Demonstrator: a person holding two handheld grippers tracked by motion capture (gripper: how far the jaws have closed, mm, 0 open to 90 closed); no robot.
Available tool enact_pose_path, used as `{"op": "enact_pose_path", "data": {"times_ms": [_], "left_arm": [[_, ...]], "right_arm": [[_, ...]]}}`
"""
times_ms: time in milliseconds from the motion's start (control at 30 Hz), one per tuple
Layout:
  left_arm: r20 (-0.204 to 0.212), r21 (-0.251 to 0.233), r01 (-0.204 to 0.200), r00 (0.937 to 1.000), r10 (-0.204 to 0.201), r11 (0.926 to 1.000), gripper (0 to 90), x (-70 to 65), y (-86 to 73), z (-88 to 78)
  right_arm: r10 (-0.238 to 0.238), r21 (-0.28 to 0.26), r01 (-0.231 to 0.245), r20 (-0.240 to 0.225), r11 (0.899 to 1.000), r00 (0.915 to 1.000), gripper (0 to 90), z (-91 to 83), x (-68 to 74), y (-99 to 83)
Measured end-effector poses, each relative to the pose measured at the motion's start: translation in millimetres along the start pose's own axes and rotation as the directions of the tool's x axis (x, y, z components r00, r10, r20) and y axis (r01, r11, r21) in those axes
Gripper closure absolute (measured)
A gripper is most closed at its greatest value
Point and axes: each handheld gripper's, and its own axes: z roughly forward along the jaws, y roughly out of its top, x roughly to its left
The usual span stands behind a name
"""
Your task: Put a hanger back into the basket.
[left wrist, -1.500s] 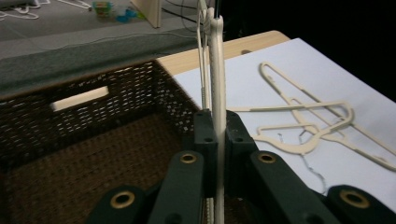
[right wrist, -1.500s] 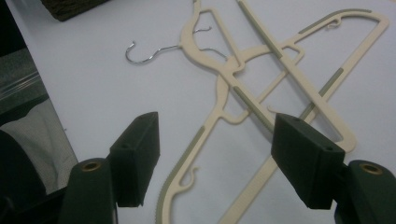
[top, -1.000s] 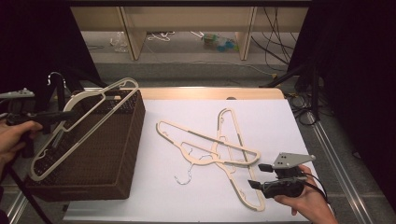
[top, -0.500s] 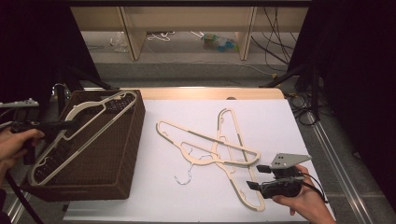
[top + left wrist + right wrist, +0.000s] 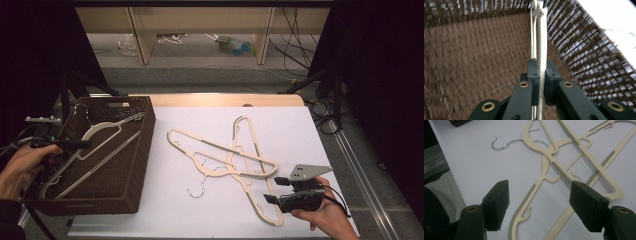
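A dark brown woven basket [image 5: 125, 165], boxy with a coarse wicker weave, stands at the left of the white counter [image 5: 200, 210]. Inside it a cream plastic hanger [image 5: 102, 135] lies slanted, its thin bar clamped between the pads of the left claw [image 5: 541, 82], which reaches into the basket from its left side, held level in the left hand [image 5: 22, 167]. Right of the basket, two more cream hangers [image 5: 240, 160] with grey ribbed strips and wire hooks lie crossed on the counter. Right of them, well away from the basket, the right claw [image 5: 270, 190] rests low in the right hand [image 5: 325, 212], jaws spread wide and empty, pointing back toward the basket.
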Motion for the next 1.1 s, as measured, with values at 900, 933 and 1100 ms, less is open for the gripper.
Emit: {"op": "enact_pose_path", "data": {"times_ms": [900,933,1100], "left_arm": [[-0.159,-0.078,-0.035,0.9871,0.022,0.9963,40.7,-34.1,-2.3,-34.2],[-0.133,-0.098,-0.03,0.9909,0.017,0.9947,39.4,-40.1,-2.9,-36.7],[-0.025,-0.175,-0.047,0.9988,0.043,0.9835,36.3,-82.7,-7.8,-48.3]], "right_arm": [[-0.003,-0.006,0.003,-0.004,1.0,1.0,32.6,2.0,1.2,1.5],[0.0,-0.005,0.0,-0.002,1.0,1.0,32.5,2.4,1.1,1.8],[-0.01,-0.002,0.01,-0.005,1.0,0.9999,32.3,5.8,1.7,3.6]]}}
